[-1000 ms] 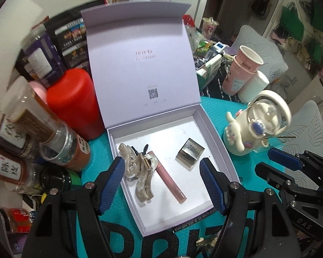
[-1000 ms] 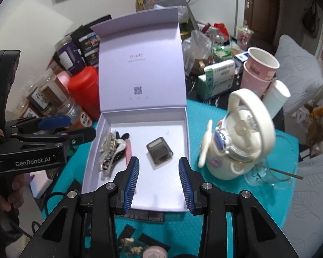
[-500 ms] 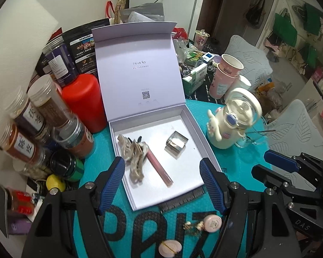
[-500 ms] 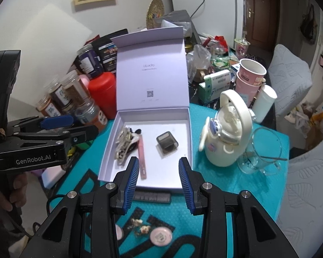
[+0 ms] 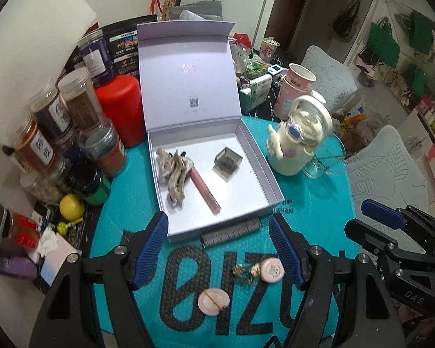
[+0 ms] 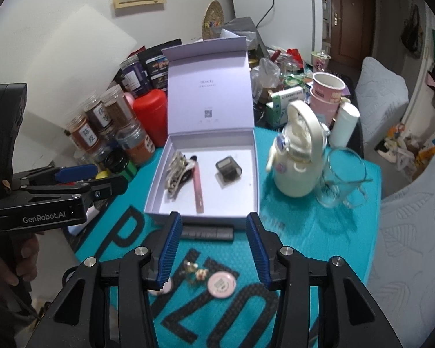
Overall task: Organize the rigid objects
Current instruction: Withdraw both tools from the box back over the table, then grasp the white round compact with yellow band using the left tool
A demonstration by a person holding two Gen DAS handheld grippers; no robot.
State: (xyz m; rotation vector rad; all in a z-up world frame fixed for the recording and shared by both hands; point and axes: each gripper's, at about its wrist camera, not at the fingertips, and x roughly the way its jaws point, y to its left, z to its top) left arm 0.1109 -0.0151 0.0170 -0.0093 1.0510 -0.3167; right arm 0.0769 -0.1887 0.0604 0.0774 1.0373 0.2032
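An open lilac box stands on the teal mat with its lid upright. Inside lie beige hair claws, a pink tube and a small dark square case. In front of the box lie a dark comb, two pink round badges and a small gold trinket. My left gripper hovers open over the mat, holding nothing. My right gripper is opening, with nothing between its jaws.
Spice jars, a red canister and a lemon crowd the left side. Right of the box stand a white cartoon bottle, a glass mug and pink paper cups. Chairs sit beyond the table's right edge.
Both grippers have drawn back and up from the box, so the comb, badges and trinket on the mat came into view. The right jaws stand a little wider.
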